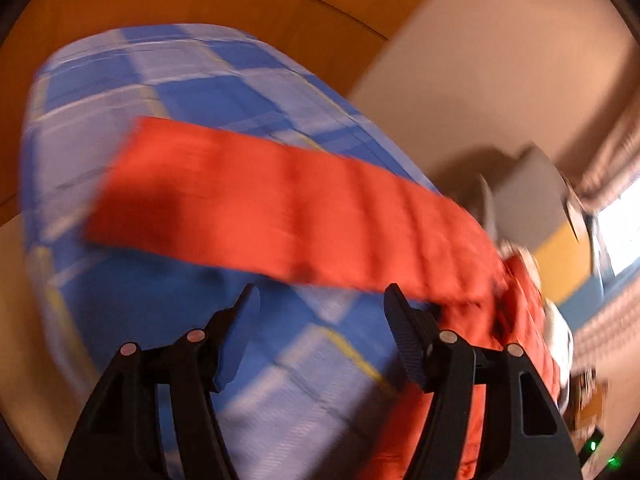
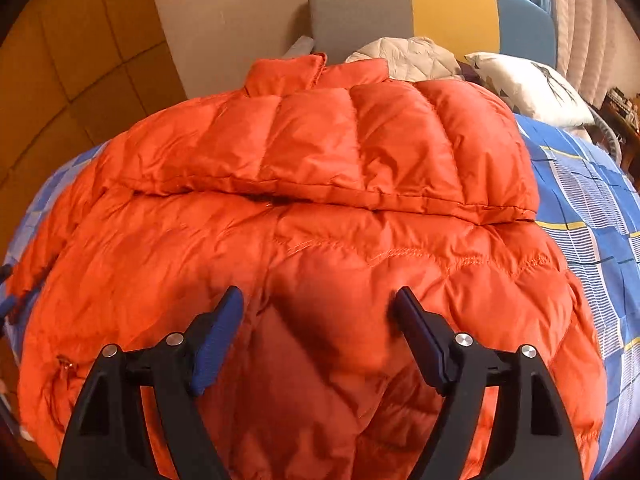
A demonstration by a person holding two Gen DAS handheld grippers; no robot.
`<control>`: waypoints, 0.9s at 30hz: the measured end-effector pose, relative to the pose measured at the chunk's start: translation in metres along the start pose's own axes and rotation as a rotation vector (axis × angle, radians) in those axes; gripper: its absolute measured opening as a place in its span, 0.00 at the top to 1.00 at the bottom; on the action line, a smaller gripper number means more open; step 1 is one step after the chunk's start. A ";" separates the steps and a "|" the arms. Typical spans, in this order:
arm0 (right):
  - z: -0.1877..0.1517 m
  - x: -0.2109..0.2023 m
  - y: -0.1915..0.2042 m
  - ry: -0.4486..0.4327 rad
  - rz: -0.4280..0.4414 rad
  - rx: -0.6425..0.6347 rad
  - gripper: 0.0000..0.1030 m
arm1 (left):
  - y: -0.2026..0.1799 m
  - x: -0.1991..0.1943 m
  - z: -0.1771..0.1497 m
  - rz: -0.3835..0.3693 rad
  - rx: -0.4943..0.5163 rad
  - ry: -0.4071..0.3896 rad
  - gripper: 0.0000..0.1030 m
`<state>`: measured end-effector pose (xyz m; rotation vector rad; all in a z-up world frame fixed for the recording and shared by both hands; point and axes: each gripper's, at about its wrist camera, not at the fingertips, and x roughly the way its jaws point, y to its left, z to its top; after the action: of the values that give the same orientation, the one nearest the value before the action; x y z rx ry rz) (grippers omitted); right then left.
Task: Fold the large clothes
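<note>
We see a puffy orange quilted down jacket (image 2: 320, 208) spread on a bed covered with a blue-and-white checked sheet (image 2: 592, 208), its stand-up collar toward the head of the bed, where a grey, yellow and blue padded headboard (image 2: 440, 4) and a white patterned pillow (image 2: 532, 84) sit. One sleeve lies folded across the chest, while the other orange sleeve (image 1: 248, 200) stretches out flat over the sheet toward the bed's side edge. Our left gripper (image 1: 320, 300) hangs above bare sheet just beside that sleeve, jaws spread apart with nothing between them. Our right gripper (image 2: 318, 300) hovers over the jacket's lower body, jaws likewise wide and gripping nothing.
</note>
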<state>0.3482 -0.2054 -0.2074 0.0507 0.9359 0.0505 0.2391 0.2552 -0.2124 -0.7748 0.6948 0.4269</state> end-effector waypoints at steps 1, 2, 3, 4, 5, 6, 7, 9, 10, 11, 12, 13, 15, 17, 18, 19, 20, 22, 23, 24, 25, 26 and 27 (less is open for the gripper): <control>-0.001 -0.002 0.002 -0.001 0.011 -0.001 0.25 | 0.012 -0.003 0.004 0.017 -0.027 -0.010 0.38; -0.002 -0.002 0.003 -0.002 0.009 -0.004 0.25 | 0.027 -0.006 0.008 0.020 -0.066 -0.016 0.38; -0.003 -0.004 0.005 -0.009 0.009 -0.012 0.25 | 0.038 -0.008 0.010 0.030 -0.100 -0.022 0.38; -0.003 -0.005 0.007 -0.013 0.011 -0.016 0.25 | 0.054 -0.011 0.014 0.050 -0.146 -0.033 0.38; -0.003 -0.006 0.009 -0.017 0.010 -0.022 0.25 | 0.066 -0.013 0.016 0.066 -0.180 -0.038 0.38; -0.004 -0.007 0.011 -0.019 0.009 -0.030 0.25 | 0.077 -0.013 0.018 0.079 -0.209 -0.038 0.38; -0.005 -0.007 0.015 -0.019 0.010 -0.033 0.25 | 0.084 -0.013 0.019 0.082 -0.232 -0.037 0.39; -0.007 -0.007 0.017 -0.018 0.005 -0.039 0.25 | 0.091 -0.008 0.022 0.081 -0.257 -0.032 0.46; -0.007 -0.006 0.017 -0.016 0.004 -0.040 0.25 | 0.095 -0.005 0.024 0.081 -0.267 -0.029 0.47; -0.008 -0.006 0.018 -0.014 0.003 -0.041 0.25 | 0.099 -0.003 0.026 0.073 -0.278 -0.026 0.48; -0.009 -0.005 0.018 -0.013 0.001 -0.044 0.25 | 0.101 0.001 0.028 0.066 -0.285 -0.020 0.48; -0.009 -0.004 0.017 -0.011 0.001 -0.045 0.25 | 0.103 0.005 0.031 0.072 -0.294 -0.014 0.48; -0.009 -0.003 0.016 -0.007 0.003 -0.043 0.25 | 0.106 0.015 0.034 0.042 -0.318 0.000 0.52; -0.010 -0.001 0.015 -0.002 0.004 -0.040 0.25 | 0.108 0.024 0.037 0.045 -0.324 0.002 0.66; -0.011 0.001 0.015 0.003 0.004 -0.041 0.25 | 0.108 0.026 0.039 0.028 -0.322 0.004 0.80; -0.012 0.002 0.015 0.006 0.004 -0.043 0.25 | 0.107 0.029 0.042 0.001 -0.316 0.010 0.87; -0.013 0.002 0.015 0.007 0.004 -0.044 0.25 | 0.104 0.027 0.044 -0.007 -0.305 -0.003 0.91; -0.014 0.003 0.015 0.007 0.005 -0.043 0.25 | 0.091 0.019 0.048 -0.043 -0.264 -0.034 0.94; -0.014 0.004 0.015 0.005 0.005 -0.043 0.25 | 0.079 0.012 0.050 -0.062 -0.222 -0.052 0.94; -0.015 0.004 0.015 0.005 0.004 -0.044 0.25 | 0.067 0.007 0.052 -0.079 -0.185 -0.064 0.94; -0.015 0.005 0.016 0.006 0.003 -0.044 0.25 | 0.052 0.000 0.053 -0.110 -0.139 -0.079 0.94; -0.015 0.004 0.016 0.006 0.002 -0.044 0.25 | 0.041 -0.005 0.054 -0.136 -0.105 -0.089 0.94; -0.015 0.004 0.016 0.006 0.001 -0.044 0.25 | 0.021 -0.012 0.054 -0.173 -0.044 -0.101 0.94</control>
<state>0.3384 -0.1885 -0.2186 0.0108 0.9409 0.0723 0.2402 0.3082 -0.1861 -0.8423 0.5211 0.3223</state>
